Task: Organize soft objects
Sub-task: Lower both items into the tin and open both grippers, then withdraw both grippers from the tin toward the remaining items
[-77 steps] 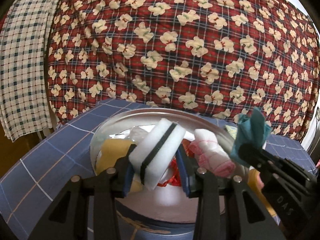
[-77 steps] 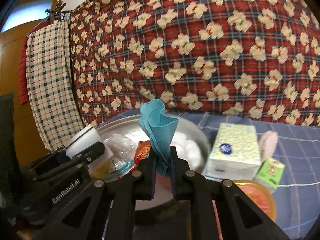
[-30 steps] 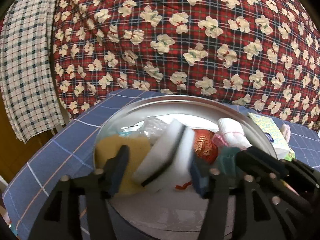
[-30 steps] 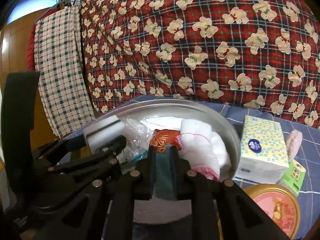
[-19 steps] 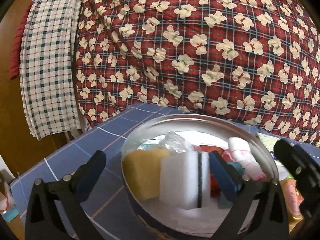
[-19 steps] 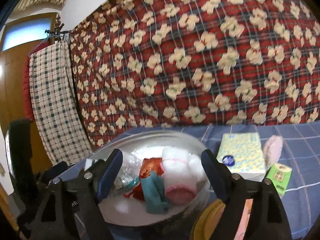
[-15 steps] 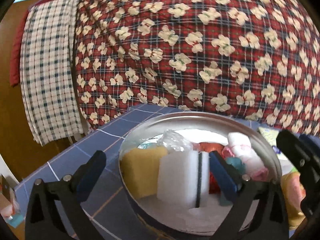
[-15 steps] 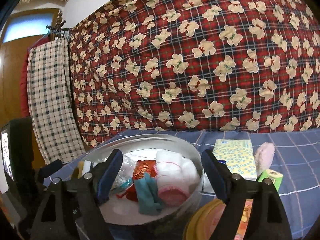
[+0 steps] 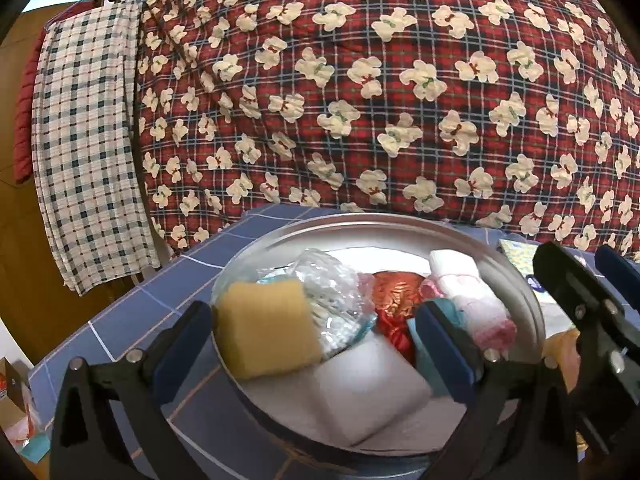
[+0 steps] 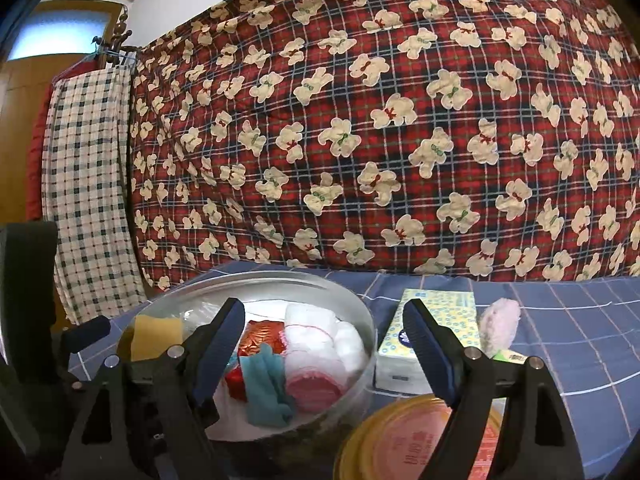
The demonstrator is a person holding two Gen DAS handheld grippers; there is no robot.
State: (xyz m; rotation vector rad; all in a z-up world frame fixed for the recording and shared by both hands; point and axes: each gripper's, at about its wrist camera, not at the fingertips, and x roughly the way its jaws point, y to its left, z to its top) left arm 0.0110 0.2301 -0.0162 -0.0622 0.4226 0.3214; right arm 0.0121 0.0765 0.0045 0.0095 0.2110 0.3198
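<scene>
The left gripper (image 9: 316, 344) has its jaws wide open and holds nothing. Its blue pads stand apart over the near side of the metal bowl (image 9: 400, 224), and they touch none of the soft things. Between the jaws, low in the bowl, lies the white sponge (image 9: 368, 392). Just inside the left pad leans the yellow sponge (image 9: 266, 328). Behind it is a clear plastic bag (image 9: 332, 300), and further toward the right pad a red shiny packet (image 9: 396, 300) and a rolled white towel (image 9: 464, 292) with a pink edge.

The right gripper (image 10: 324, 348) is also open wide and grips nothing. Between its jaws, in the bowl, lies the teal cloth (image 10: 264, 384), free of both pads, beside the towel roll. Behind the right pad stands a tissue pack (image 10: 436, 320) with a yellow and blue pattern and a round blue logo; the words on it are too small to read. Beside it is a pink fluffy thing (image 10: 500, 324) and a small green box (image 10: 510, 356). Below the right jaw is a round lid (image 10: 416, 444) with an orange label and pale characters that I cannot read.

All stands on a blue checked cloth (image 10: 580, 320).
</scene>
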